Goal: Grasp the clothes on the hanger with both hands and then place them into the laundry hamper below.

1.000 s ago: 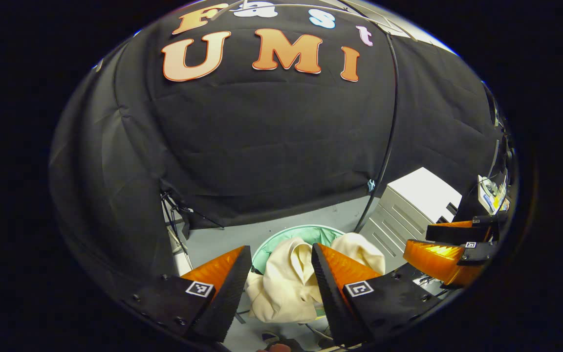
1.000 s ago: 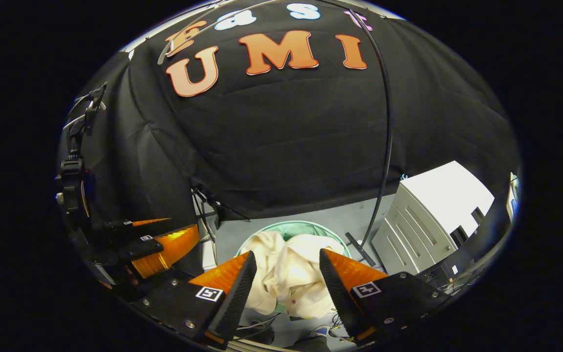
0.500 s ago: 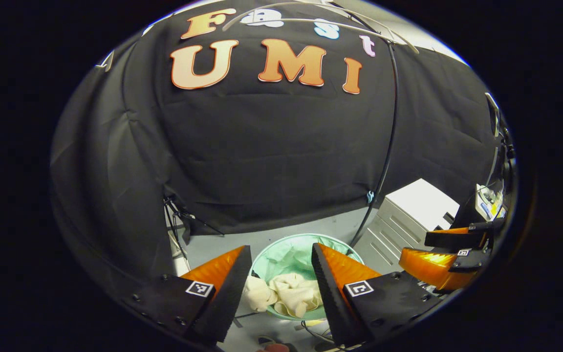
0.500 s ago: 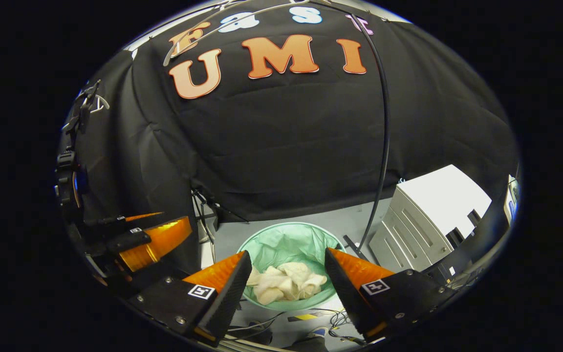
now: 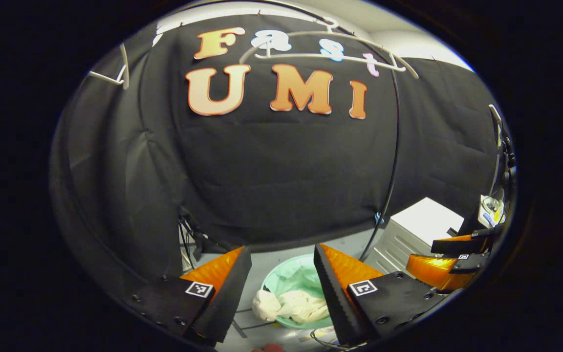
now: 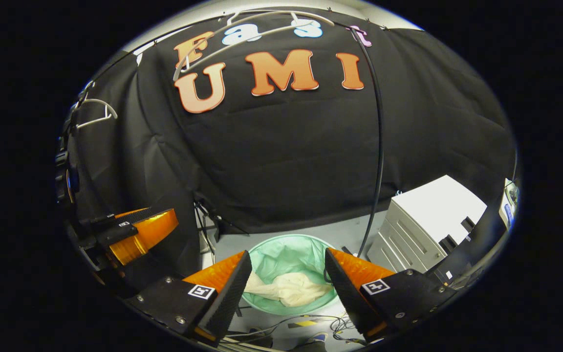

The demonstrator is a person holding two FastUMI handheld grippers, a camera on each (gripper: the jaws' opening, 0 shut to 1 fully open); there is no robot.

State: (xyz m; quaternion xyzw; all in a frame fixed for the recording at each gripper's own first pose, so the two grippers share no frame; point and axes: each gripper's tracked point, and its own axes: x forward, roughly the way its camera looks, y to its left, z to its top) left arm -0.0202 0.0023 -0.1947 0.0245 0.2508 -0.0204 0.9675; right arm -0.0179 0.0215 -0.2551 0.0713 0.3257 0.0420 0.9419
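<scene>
Fingers of the left gripper (image 5: 281, 286) stood wide apart at the bottom of the left gripper view, gripping nothing. Between them, lower centre of the frame, lay the cream clothes (image 5: 291, 306), crumpled inside the green laundry hamper (image 5: 286, 274) on the floor. The right gripper (image 6: 286, 288) was equally wide and empty in the right gripper view, the same clothes (image 6: 291, 289) showing between its fingers, well below them in the hamper (image 6: 289, 252). A bare white hanger (image 5: 328, 46) hung at the upper centre. A white cabinet (image 6: 433, 220) stood at the lower right.
</scene>
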